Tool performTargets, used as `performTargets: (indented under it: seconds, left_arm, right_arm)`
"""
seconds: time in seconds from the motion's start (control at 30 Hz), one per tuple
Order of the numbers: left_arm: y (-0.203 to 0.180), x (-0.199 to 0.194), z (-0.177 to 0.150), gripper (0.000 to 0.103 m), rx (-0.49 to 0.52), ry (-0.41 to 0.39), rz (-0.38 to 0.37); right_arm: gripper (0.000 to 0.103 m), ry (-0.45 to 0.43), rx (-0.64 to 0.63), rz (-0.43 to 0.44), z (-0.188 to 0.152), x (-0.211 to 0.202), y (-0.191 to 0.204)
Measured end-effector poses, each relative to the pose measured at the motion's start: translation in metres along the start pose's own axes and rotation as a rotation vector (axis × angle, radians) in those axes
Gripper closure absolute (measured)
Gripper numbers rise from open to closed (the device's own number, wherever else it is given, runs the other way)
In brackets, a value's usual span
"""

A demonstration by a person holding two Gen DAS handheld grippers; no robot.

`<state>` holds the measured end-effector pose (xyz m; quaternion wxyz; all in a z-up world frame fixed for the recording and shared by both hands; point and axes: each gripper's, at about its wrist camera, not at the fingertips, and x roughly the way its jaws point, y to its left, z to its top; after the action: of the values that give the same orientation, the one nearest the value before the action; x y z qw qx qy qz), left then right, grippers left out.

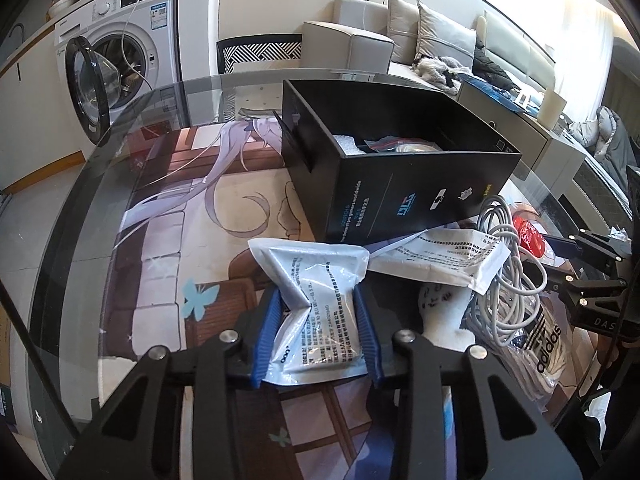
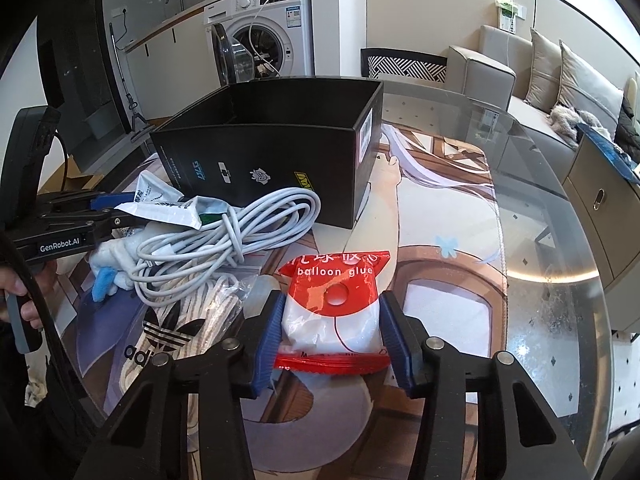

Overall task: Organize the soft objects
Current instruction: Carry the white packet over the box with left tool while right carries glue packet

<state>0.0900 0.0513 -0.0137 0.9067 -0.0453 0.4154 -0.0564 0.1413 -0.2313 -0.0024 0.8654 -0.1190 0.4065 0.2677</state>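
Observation:
My left gripper [image 1: 318, 298] is shut on a white printed packet [image 1: 316, 308], which buckles between the blue pads just above the mat. My right gripper [image 2: 332, 300] is shut on a red-and-white "balloon glue" bag [image 2: 334, 308] low over the mat. An open black box [image 1: 400, 188] [image 2: 260, 152] stands behind both and holds a zip bag [image 1: 400, 144] and white foam. Between the grippers lie a second white packet [image 1: 444, 256], a coiled white cable [image 2: 224, 236], a white sock [image 1: 440, 312] and an adidas bag [image 2: 168, 332].
The round glass table [image 2: 552, 240] is covered by an illustrated mat [image 1: 192, 208]. A patterned chair [image 1: 260, 54] stands at the far edge. Beyond it are a washing machine [image 1: 120, 48] with its door open and a sofa [image 1: 440, 40]. A hand [image 2: 24, 300] holds the left gripper's handle.

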Motion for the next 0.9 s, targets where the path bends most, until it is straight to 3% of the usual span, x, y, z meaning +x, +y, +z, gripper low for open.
performTargets:
  seconds: [0.57,0.9]
  left_arm:
    - [0.009,-0.015,0.007,0.07,-0.015,-0.039,-0.001]
    - [0.015,-0.039,0.015,0.07,-0.041,-0.103,-0.009]
  right_arm:
    - [0.059,-0.055,0.005,0.009,0.005,-0.018,-0.002]
    - [0.059,-0.102,0.005,0.008,0.01,-0.032,-0.001]
